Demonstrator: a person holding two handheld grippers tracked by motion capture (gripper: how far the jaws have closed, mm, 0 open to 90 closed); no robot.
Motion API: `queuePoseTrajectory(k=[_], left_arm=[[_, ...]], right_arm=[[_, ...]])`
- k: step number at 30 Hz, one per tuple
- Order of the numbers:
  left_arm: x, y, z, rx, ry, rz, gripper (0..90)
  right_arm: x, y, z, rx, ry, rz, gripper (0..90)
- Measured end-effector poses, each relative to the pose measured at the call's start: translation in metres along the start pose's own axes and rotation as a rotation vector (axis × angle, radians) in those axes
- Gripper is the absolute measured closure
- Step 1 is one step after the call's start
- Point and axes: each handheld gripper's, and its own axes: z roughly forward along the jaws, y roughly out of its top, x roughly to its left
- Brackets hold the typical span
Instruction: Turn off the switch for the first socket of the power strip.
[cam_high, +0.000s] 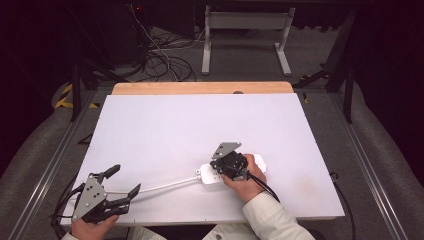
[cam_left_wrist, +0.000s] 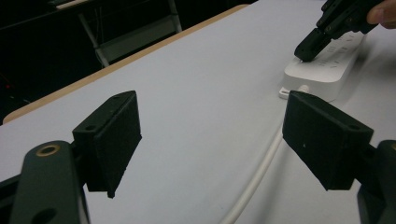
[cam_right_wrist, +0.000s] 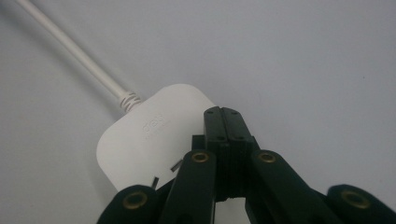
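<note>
One white power strip (cam_high: 232, 170) lies on the white table (cam_high: 200, 130), right of the middle near the person's edge. Its long axis runs left to right, and its cord (cam_high: 160, 187) leaves the left end toward the left gripper (cam_high: 122, 182). The right gripper (cam_high: 220, 165) points down on the strip, jaws pressed together, holding nothing. The left gripper rests low at the near-left corner, jaws wide apart, empty.

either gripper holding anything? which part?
Nothing held. Left gripper is open above the white cable. Right gripper has jaws shut together, empty, tips over the power strip.
</note>
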Motion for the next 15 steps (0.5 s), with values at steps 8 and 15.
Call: queuePoseTrajectory(k=[8, 15], left_arm=[[0.001, 0.0, 0.0, -0.002, -0.001, 0.001, 20.0], [0.001, 0.0, -0.001, -0.001, -0.001, 0.002, 20.0]], right_arm=[[0.001, 0.006, -0.019, -0.115, -0.006, 0.0, 90.0], [0.002, 0.01, -0.03, -0.139, 0.0, -0.003, 90.0]])
